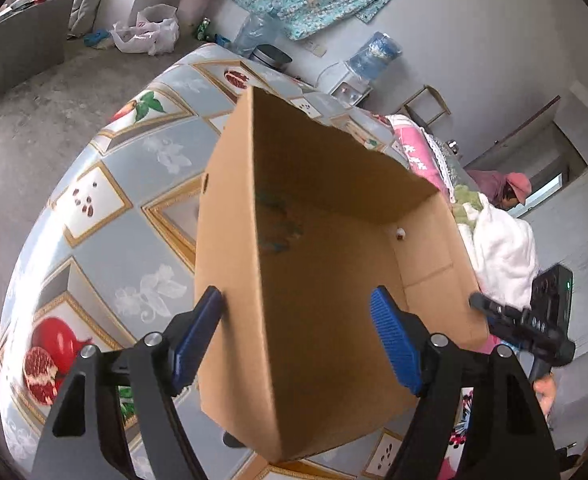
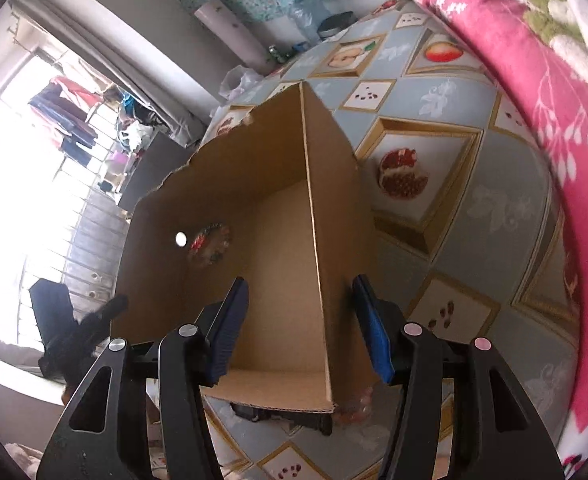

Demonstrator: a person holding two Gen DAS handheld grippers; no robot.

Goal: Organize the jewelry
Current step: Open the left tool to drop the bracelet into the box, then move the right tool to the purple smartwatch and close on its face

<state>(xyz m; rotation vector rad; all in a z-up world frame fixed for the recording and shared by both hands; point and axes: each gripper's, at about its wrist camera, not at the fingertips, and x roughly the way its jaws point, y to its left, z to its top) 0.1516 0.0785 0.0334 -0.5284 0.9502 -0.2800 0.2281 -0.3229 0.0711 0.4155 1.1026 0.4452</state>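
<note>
Both wrist views look steeply down, close in, from opposite walls of the cardboard box (image 1: 326,280) (image 2: 277,240), sharing its interior and the desk (image 1: 105,208) (image 2: 474,208).

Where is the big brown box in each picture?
Left wrist view: the cardboard box fills the middle, its left wall between the left gripper fingers.
Right wrist view: the box sits centre-left, its right wall between the right gripper fingers.
Shared landmark: the fruit-print tablecloth.

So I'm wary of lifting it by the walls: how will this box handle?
The box looks like thin, single-wall cardboard, so its walls probably flex when pinched. It seems nearly empty, so likely light. Tall and open-topped, it may tip if pushed high.
</note>
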